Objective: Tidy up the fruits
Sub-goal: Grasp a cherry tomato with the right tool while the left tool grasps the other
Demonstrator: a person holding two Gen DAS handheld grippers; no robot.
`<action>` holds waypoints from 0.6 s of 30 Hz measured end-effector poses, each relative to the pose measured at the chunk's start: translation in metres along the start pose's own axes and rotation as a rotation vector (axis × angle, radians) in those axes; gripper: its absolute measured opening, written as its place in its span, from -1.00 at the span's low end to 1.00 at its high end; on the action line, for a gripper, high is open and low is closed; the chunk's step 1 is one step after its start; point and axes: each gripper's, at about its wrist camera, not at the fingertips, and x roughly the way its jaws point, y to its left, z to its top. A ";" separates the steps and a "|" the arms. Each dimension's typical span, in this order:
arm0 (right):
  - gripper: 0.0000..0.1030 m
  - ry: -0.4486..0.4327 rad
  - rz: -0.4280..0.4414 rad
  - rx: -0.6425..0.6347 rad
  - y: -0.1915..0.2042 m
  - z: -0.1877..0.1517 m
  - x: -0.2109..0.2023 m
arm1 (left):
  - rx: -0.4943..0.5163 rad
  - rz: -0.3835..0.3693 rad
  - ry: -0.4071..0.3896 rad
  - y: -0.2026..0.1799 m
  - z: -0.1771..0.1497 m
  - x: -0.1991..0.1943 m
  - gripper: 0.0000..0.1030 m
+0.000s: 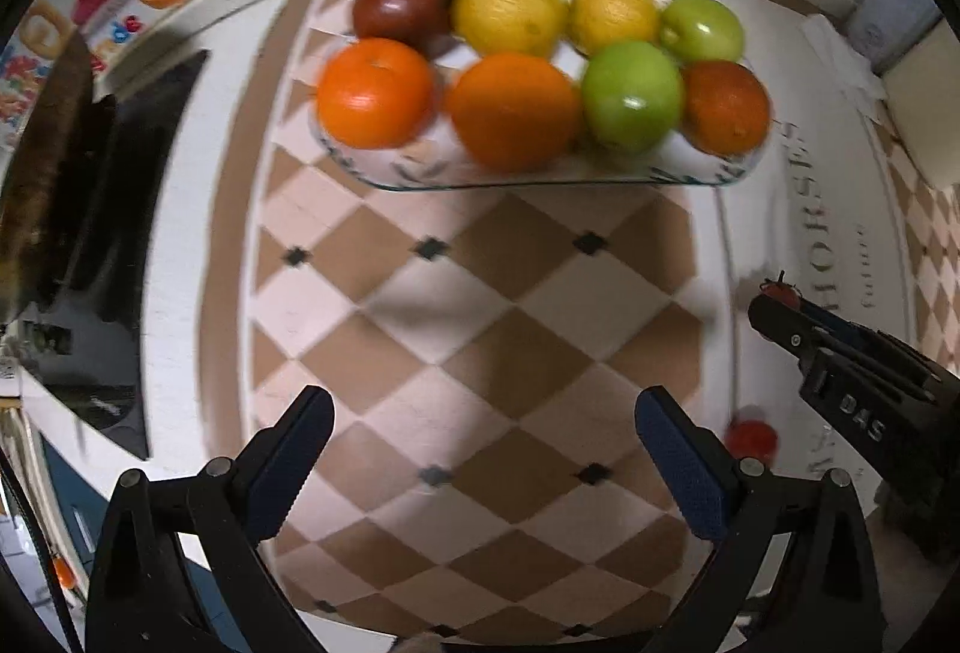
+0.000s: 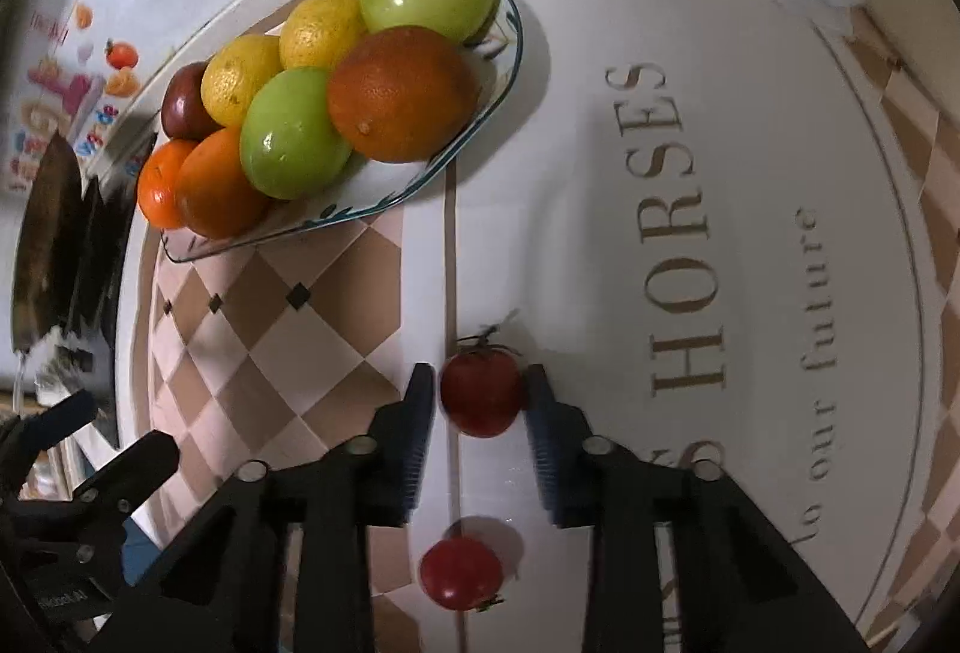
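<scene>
The right tool [image 2: 477, 395] points down at the counter [image 2: 600, 233] with its two fingers closed in around a small red tomato [image 2: 480, 392]. The right pad touches it; on the left a thin gap may remain, so the grip is hard to confirm. A second red tomato [image 2: 461, 572] lies nearer the camera, just behind those fingers. Only the right wrist view shows this clearly. The left view catches that tool from the side, with just a sliver of red at its tip.

The left tool [image 1: 485, 449] hangs wide open over bare checked cloth [image 1: 480, 323], holding nothing. Its view looks straight at the glass dish [image 1: 540, 182], where eight fruits sit in two rows: dark red, two yellow and green behind, two orange, green and reddish orange in front.
</scene>
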 end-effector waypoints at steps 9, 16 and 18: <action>-0.40 -0.065 -0.036 0.049 -0.047 -0.040 -0.062 | 0.202 -0.250 0.083 -0.092 -0.022 0.013 0.80; -0.40 -0.020 -0.080 0.114 -0.088 -0.070 -0.060 | 0.288 -0.271 0.131 -0.132 -0.028 0.031 0.11; -0.40 -0.020 -0.079 0.128 -0.094 -0.075 -0.060 | 0.292 -0.262 0.147 -0.137 -0.028 0.037 -0.18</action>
